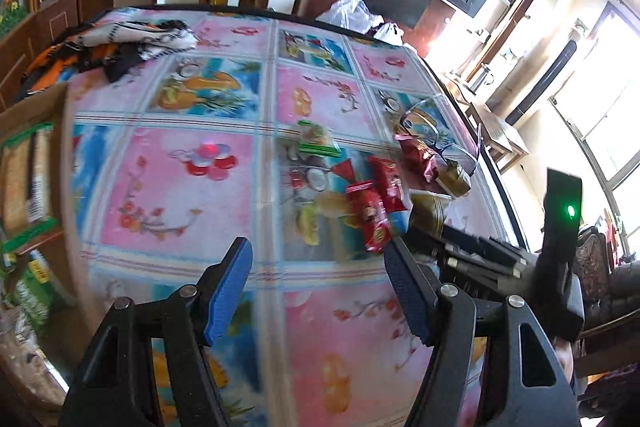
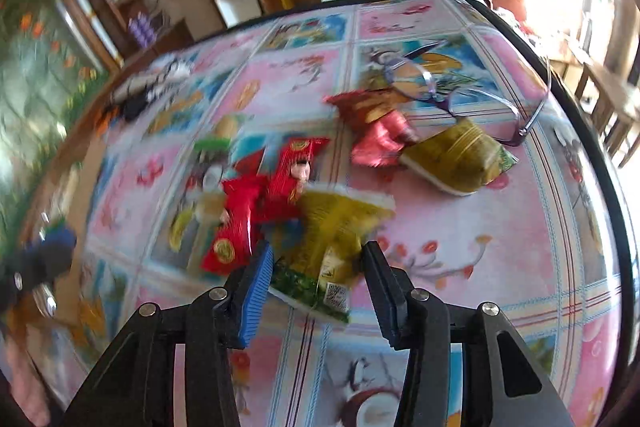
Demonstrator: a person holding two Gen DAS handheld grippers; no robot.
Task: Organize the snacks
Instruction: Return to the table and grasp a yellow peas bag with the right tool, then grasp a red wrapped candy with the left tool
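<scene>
While my right gripper (image 2: 318, 277) points down at the snack pile, the yellow-green snack packet (image 2: 336, 231) lies straight ahead between its blue pads (image 2: 256, 291), long axis running away from me along the fingers. The jaws are parted on either side of it; the left pad looks close to the wrapper's edge, but the blur keeps me from calling it a grip. My left gripper (image 1: 320, 283) hangs open and empty over the flowered tablecloth (image 1: 180, 187), the red packets (image 1: 372, 215) ahead and to its right. I judge the right hand the nearer one for this pick.
</scene>
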